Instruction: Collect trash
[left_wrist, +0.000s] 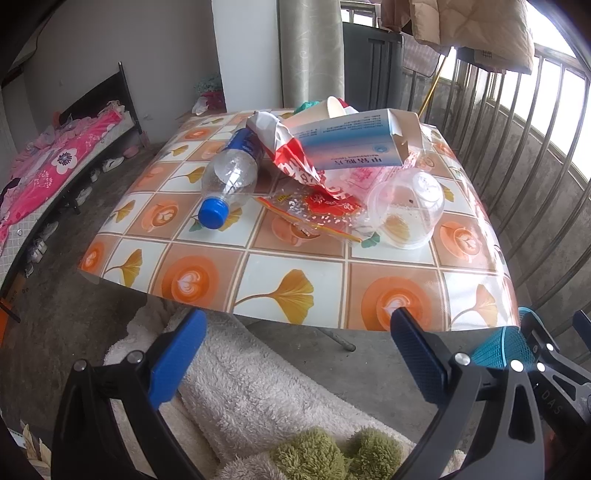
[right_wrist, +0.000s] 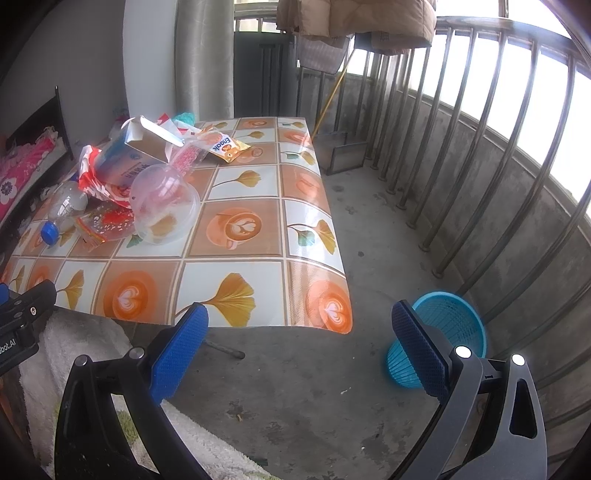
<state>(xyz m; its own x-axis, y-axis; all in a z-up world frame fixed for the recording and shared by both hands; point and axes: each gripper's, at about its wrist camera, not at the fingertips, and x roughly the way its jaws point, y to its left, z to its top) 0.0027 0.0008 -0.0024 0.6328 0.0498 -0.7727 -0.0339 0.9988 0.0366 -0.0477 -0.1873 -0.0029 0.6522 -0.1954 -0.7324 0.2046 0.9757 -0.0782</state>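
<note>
A heap of trash lies on the low table (left_wrist: 295, 291) with the orange tile cloth. It holds an empty plastic bottle (left_wrist: 229, 177) with a blue cap, a red and white wrapper (left_wrist: 295, 158), a blue and white carton (left_wrist: 354, 144), a clear plastic bowl (left_wrist: 406, 210) upside down, a clear red-printed bag (left_wrist: 317, 210) and a paper cup (left_wrist: 334, 107). A snack packet (right_wrist: 225, 146) lies behind the pile (right_wrist: 147, 173). A blue mesh basket (right_wrist: 443, 332) stands on the floor right of the table (right_wrist: 236, 277). My left gripper (left_wrist: 295, 332) and right gripper (right_wrist: 299, 328) are open and empty, short of the table's near edge.
A metal railing (right_wrist: 480, 147) runs along the right side, with a dustpan (right_wrist: 343, 153) against it. A fluffy white cloth (left_wrist: 258, 387) lies under the grippers. A bed with pink bedding (left_wrist: 55, 166) stands at the left, with shoes on the floor beside it. The concrete floor (right_wrist: 332, 387) lies between table and basket.
</note>
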